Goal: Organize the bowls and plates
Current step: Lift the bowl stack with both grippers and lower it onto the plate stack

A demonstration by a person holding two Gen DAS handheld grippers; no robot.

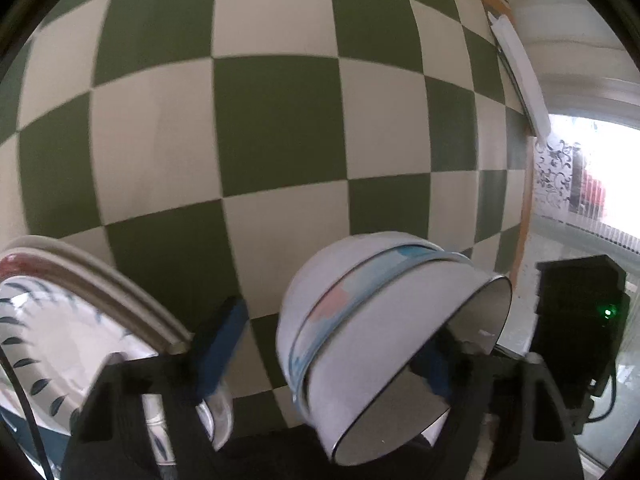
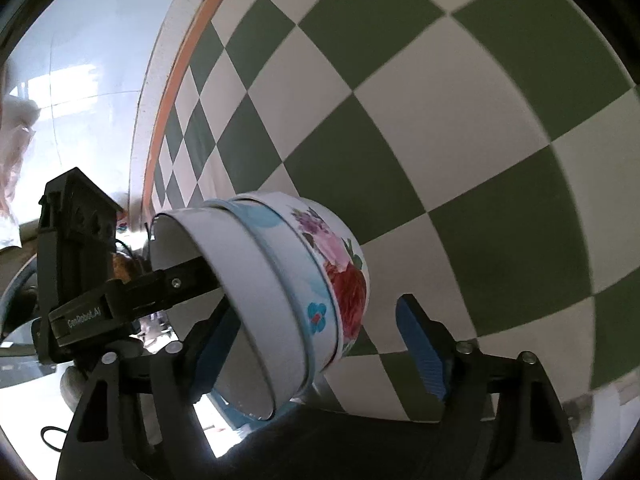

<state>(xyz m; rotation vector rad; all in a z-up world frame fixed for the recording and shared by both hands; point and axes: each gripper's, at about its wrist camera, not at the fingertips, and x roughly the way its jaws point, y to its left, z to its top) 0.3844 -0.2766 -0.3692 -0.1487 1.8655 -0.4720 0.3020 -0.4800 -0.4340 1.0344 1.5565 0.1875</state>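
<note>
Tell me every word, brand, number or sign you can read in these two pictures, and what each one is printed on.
"GenRobot.AI": pale lettering on the black body of the left gripper, seen in the right wrist view; slightly blurred, so the first letters are uncertain.
No other text is readable. The bowls carry only painted flowers, the plates only a leaf pattern, and the black device shows just a green light.

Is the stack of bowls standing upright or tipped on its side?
Tipped: the stack of bowls lies sideways, its open mouths facing left in the right wrist view.
</note>
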